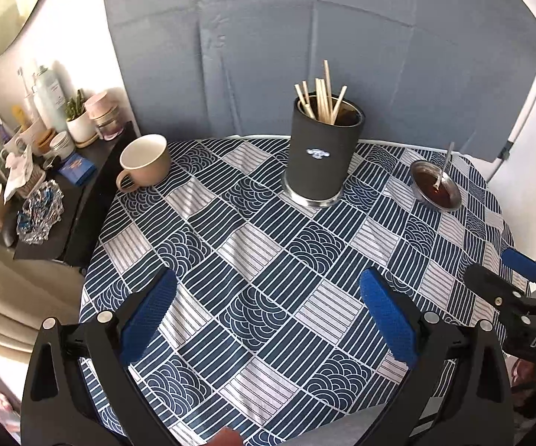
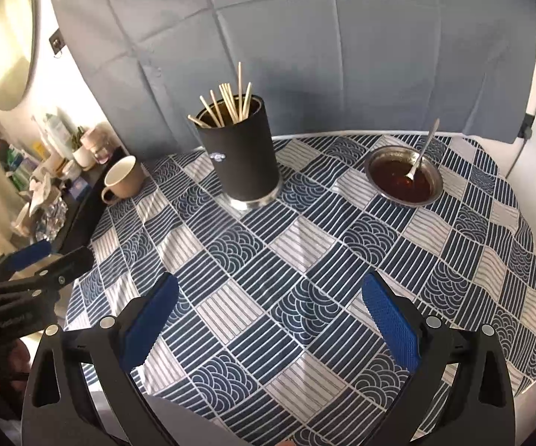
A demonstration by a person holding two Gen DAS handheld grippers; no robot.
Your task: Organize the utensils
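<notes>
A black utensil holder with several wooden chopsticks stands upright at the back of the round table. To its right a metal spoon leans in a steel bowl of dark sauce. A beige mug sits at the back left. My left gripper hovers open over the near part of the table, nothing between its blue pads. My right gripper is also open and holds nothing, further right; it shows at the right edge of the left wrist view.
The table wears a blue and white patterned cloth. A dark side shelf crowded with bottles, jars, a plant and a second mug stands left of the table. A grey padded panel rises behind it.
</notes>
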